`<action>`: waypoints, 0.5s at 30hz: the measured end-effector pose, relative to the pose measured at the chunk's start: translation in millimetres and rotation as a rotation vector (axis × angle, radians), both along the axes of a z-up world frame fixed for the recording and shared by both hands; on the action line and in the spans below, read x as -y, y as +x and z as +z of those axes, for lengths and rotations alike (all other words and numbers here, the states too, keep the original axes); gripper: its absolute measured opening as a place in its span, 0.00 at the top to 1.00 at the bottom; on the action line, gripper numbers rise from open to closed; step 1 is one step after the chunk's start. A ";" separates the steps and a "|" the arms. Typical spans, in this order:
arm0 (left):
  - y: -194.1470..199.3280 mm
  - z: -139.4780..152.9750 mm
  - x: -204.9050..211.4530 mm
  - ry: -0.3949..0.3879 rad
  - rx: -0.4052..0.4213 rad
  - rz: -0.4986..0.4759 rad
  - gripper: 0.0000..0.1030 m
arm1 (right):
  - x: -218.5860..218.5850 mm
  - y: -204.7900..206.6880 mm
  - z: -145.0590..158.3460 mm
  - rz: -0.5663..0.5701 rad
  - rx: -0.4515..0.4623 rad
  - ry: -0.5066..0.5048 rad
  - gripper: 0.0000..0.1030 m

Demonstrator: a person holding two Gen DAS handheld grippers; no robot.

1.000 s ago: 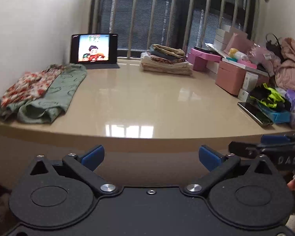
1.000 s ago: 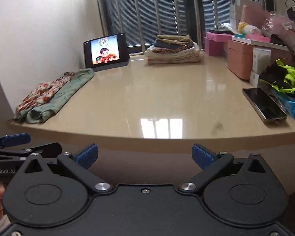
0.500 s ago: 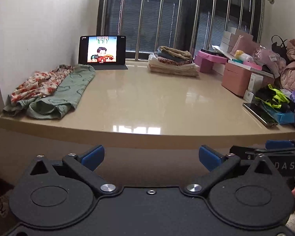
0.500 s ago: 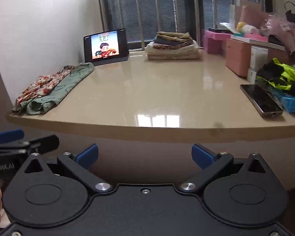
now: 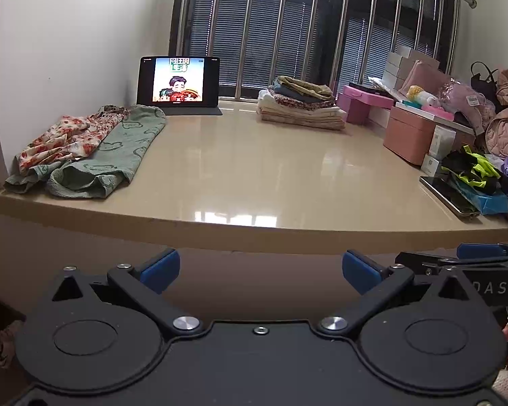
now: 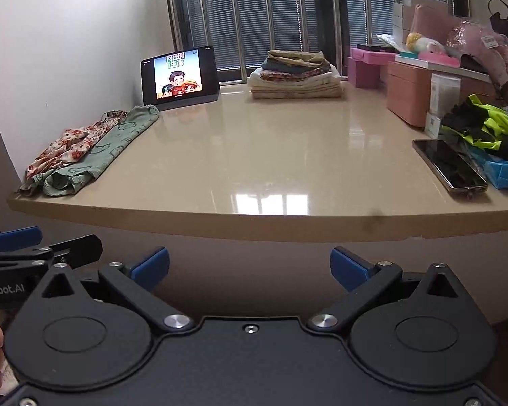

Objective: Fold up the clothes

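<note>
A green patterned garment (image 5: pixel 111 155) and a red floral garment (image 5: pixel 62 138) lie crumpled at the left end of the beige table (image 5: pixel 254 176); both show in the right wrist view too, green (image 6: pixel 98 155) and floral (image 6: pixel 67 145). A stack of folded clothes (image 5: pixel 301 105) sits at the back by the window, also in the right wrist view (image 6: pixel 296 76). My left gripper (image 5: pixel 260 267) is open and empty, below and in front of the table edge. My right gripper (image 6: pixel 250 267) is open and empty, beside it at the same height.
A tablet (image 5: pixel 178 81) playing a cartoon stands at the back left. Pink boxes (image 5: pixel 409 135), a phone (image 6: pixel 448 165), a black and neon-yellow cloth (image 6: pixel 484 132) on a blue box and bags crowd the right side. A barred window (image 5: pixel 288 27) runs behind.
Both grippers have pulled back and down from the table edge; the table now looks farther and higher. The jaws stay open and the clothes have not moved.
</note>
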State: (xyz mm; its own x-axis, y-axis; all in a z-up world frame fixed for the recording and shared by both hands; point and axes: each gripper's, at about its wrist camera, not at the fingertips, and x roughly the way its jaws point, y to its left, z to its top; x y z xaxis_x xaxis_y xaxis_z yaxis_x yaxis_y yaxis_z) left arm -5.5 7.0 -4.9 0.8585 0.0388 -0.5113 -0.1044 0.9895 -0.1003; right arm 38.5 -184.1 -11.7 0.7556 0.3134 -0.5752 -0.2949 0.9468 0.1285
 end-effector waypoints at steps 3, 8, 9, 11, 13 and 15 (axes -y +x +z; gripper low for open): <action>-0.2 0.5 0.1 -0.002 0.002 -0.004 0.00 | -0.2 -0.1 0.1 0.001 0.000 -0.001 0.01; 0.5 0.7 0.1 0.001 0.000 -0.008 0.00 | -0.2 -0.2 -0.3 0.001 -0.002 -0.004 0.01; 0.5 0.7 0.0 0.000 0.000 -0.008 0.00 | -0.3 -0.2 -0.3 0.001 -0.003 -0.005 0.01; 0.6 0.7 -0.4 -0.001 0.000 -0.008 0.00 | 0.1 0.0 -0.1 0.001 -0.003 -0.004 0.01; 0.5 0.8 -0.5 -0.001 -0.001 -0.008 0.00 | 2.2 1.1 0.3 0.003 -0.003 -0.004 0.01; 0.7 0.7 -0.8 -0.002 -0.002 -0.009 0.00 | 0.1 0.3 0.5 0.001 -0.003 -0.006 0.01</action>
